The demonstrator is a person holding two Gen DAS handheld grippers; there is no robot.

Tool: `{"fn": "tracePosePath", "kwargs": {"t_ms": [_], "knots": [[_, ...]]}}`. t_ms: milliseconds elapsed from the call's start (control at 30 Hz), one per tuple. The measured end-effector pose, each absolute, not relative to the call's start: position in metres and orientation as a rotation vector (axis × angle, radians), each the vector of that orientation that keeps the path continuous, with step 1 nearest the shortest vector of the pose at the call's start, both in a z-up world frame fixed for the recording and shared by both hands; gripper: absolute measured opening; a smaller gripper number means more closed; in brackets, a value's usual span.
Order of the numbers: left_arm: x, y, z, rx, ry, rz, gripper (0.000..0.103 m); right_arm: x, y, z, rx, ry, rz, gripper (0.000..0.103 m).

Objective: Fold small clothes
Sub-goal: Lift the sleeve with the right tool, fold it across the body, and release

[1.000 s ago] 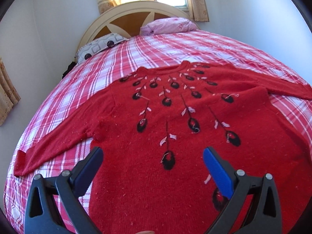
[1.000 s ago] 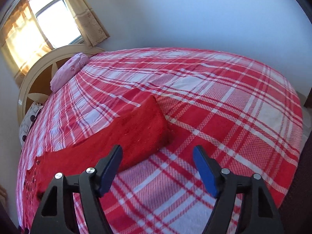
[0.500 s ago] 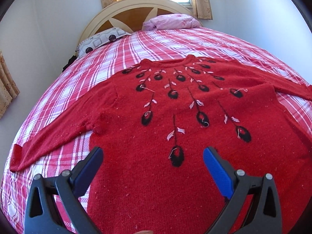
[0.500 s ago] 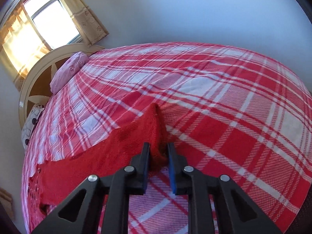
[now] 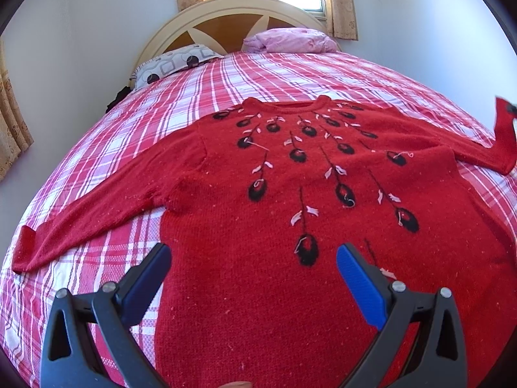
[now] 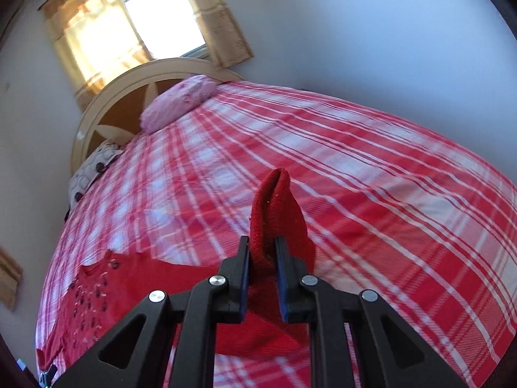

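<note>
A red sweater (image 5: 290,200) is lying face up on the plaid bedspread (image 5: 200,97), its body spread flat and its neckline pointing toward the headboard (image 5: 226,19). Wide bare plaid is stretching out beyond the neckline up to the two pillows, and along the bed's right side. The sweater's left sleeve (image 5: 97,207) is reaching out flat almost to the bed's edge. The hem is running out of view below the left claw (image 5: 253,268), which is hovering low over the lower body with its jaws standing wide apart and nothing between them. The right claw (image 6: 262,258) is clenching the cuff of the right sleeve (image 6: 274,207), lifted clear of the bedspread; in the left wrist view that cuff is blurring at the picture's right edge.
</note>
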State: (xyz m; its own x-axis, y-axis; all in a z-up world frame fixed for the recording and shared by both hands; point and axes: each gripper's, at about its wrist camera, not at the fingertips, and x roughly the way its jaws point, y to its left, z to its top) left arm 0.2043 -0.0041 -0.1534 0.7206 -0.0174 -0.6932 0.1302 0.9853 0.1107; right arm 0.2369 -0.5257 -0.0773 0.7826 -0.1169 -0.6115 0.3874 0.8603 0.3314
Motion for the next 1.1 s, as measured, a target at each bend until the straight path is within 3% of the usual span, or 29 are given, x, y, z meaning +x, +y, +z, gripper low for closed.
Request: {"fn": "tracePosePath", "kwargs": {"t_ms": [633,867,1100], "knots": [[0.205,0.023,-0.159,0.063,0.777,-0.118,0.103,0.354,-0.3,0.001,0.259,0.608,0.137,0.014],[0.204,0.032,-0.157,0.058,0.781,-0.119,0.103,0.376,-0.21,-0.025,0.21,0.675,0.282,0.014],[0.205,0.044,-0.155,0.052,0.793,-0.098,0.103,0.387,-0.152,-0.099,0.136,0.843,0.385,0.014]]}}
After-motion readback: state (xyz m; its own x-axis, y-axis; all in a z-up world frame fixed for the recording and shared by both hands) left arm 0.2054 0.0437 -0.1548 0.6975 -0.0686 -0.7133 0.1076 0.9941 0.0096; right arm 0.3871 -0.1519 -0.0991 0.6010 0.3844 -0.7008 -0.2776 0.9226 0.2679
